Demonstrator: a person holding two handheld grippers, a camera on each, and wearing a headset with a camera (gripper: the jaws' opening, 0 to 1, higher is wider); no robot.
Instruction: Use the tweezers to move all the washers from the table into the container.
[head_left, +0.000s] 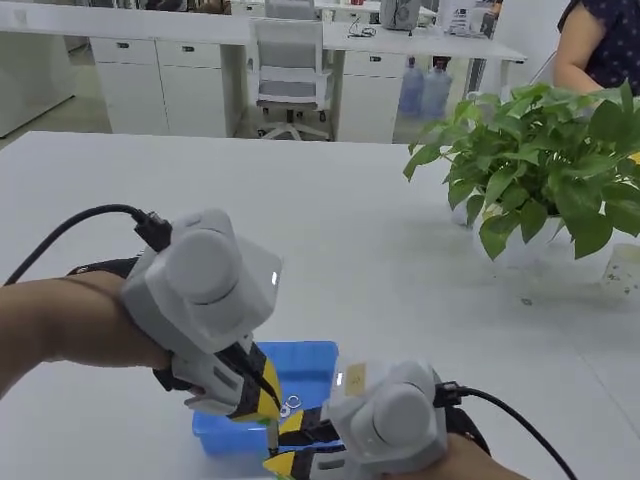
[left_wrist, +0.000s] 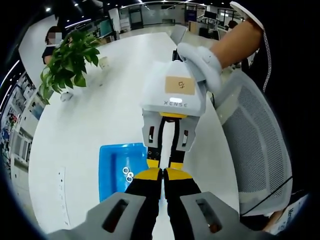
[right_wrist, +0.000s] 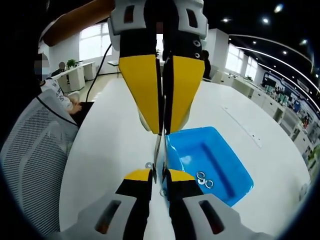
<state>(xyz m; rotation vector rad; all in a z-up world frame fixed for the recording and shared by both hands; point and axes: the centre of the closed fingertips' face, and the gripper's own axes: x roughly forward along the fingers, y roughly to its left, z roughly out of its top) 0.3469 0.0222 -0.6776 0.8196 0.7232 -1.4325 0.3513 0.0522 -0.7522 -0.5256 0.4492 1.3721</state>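
Note:
The thin metal tweezers (right_wrist: 159, 145) run between the two grippers' yellow jaw tips. My left gripper (head_left: 258, 400) reaches in from the upper left and is shut on the tweezers' upper part. Down at the table's near edge, my right gripper (head_left: 283, 452) is shut on their lower part. In the left gripper view, its own jaws (left_wrist: 160, 175) meet the right gripper's head-on. The blue container (head_left: 305, 362) lies just beyond, with washers (head_left: 290, 405) inside. One small washer (right_wrist: 148, 165) lies on the white table beside the tweezers' tip.
A leafy potted plant (head_left: 545, 165) stands at the table's far right. A mesh office chair (left_wrist: 257, 150) is close behind the near edge. A person (head_left: 600, 40) stands at the back right, beyond a white desk and chair (head_left: 290, 60).

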